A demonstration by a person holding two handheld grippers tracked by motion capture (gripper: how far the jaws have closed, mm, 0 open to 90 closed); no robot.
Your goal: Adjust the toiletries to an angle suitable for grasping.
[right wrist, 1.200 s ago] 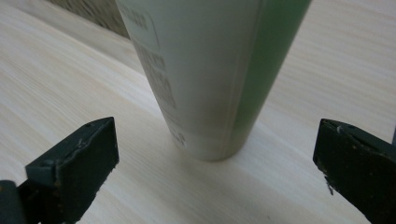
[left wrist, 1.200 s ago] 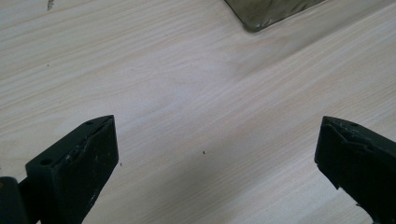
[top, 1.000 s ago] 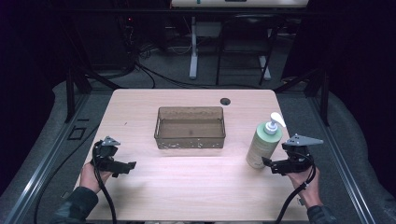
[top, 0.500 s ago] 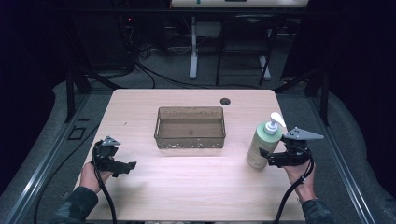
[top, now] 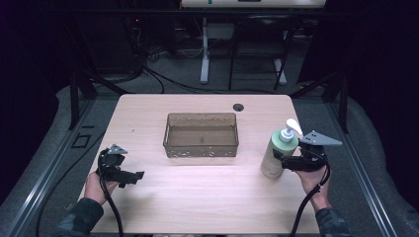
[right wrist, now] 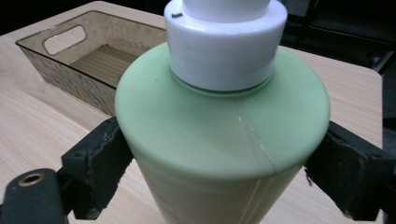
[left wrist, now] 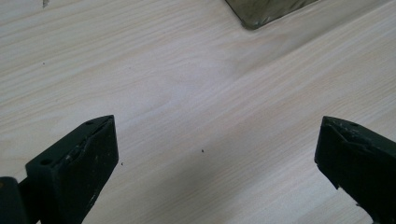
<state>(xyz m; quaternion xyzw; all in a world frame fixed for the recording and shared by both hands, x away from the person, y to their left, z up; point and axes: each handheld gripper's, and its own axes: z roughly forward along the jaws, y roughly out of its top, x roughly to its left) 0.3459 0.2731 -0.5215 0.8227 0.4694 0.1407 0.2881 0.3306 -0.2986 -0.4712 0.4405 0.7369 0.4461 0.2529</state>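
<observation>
A pale green pump bottle (top: pixel 275 148) with a white pump head stands upright on the wooden table's right side. My right gripper (top: pixel 279 162) reaches it from the right. In the right gripper view the bottle (right wrist: pixel 219 126) sits between the two jaws, which stand wide apart against its sides, and the gripper (right wrist: pixel 222 156) looks open. My left gripper (top: pixel 133 176) hovers low over the front left of the table. It is open (left wrist: pixel 217 154), with bare wood between its jaws.
A smoky transparent bin (top: pixel 201 148) with handle cut-outs stands at mid-table, with nothing in it; one corner (left wrist: pixel 261 11) shows in the left gripper view. A dark round grommet (top: pixel 238 106) sits near the far edge. Table legs and cables lie beyond.
My right gripper has slid left until its jaws straddle the bottle. The bottle has stayed in place, and the left gripper has not moved.
</observation>
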